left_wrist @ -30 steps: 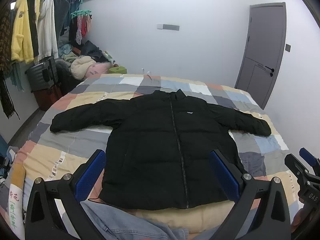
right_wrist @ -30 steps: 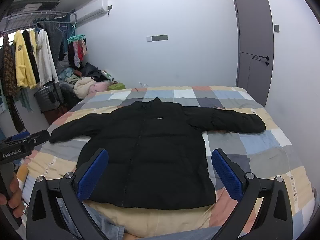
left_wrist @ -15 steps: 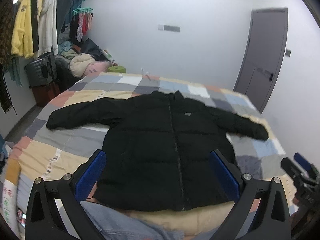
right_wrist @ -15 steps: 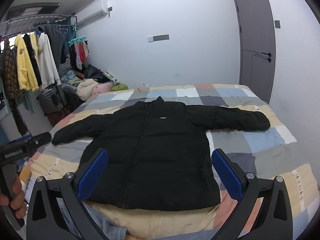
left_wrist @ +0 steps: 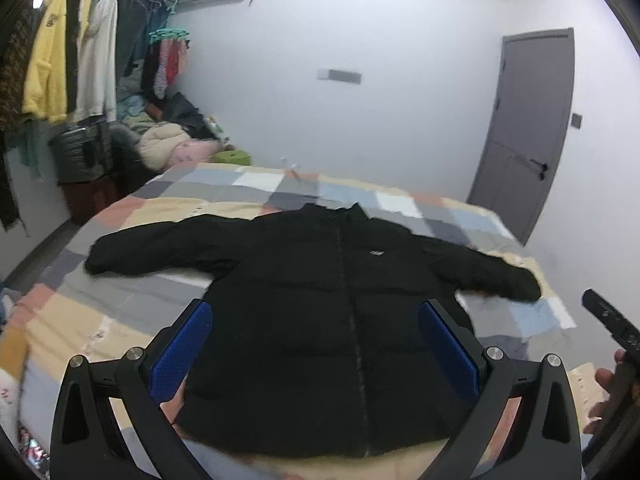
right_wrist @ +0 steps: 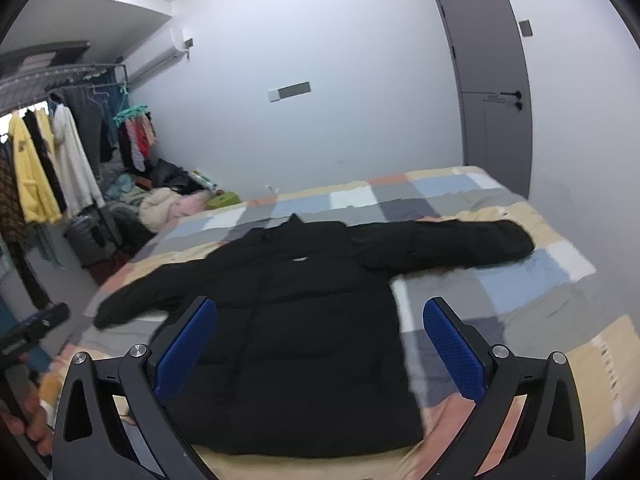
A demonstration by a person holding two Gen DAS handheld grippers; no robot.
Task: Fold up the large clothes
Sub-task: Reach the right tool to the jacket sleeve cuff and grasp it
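Observation:
A black puffer jacket (left_wrist: 320, 304) lies flat, front up and zipped, on the checked bed (left_wrist: 120, 300), both sleeves spread out sideways. It also shows in the right wrist view (right_wrist: 312, 320). My left gripper (left_wrist: 316, 348) is open and empty, held above the jacket's lower half. My right gripper (right_wrist: 320, 344) is open and empty, above the jacket's hem on its right side. The right gripper also shows at the right edge of the left wrist view (left_wrist: 612, 320); the left gripper shows at the left edge of the right wrist view (right_wrist: 36, 324).
A clothes rack (left_wrist: 68, 52) with hanging garments, a dark suitcase (left_wrist: 78, 152) and a pile of clothes (left_wrist: 168, 144) stand left of the bed. A grey door (left_wrist: 528, 128) is at the right. The wall runs behind the bed.
Both grippers have moved forward toward the jacket and tilted; the views are slightly blurred. The jacket has not moved. Both grippers stay open.

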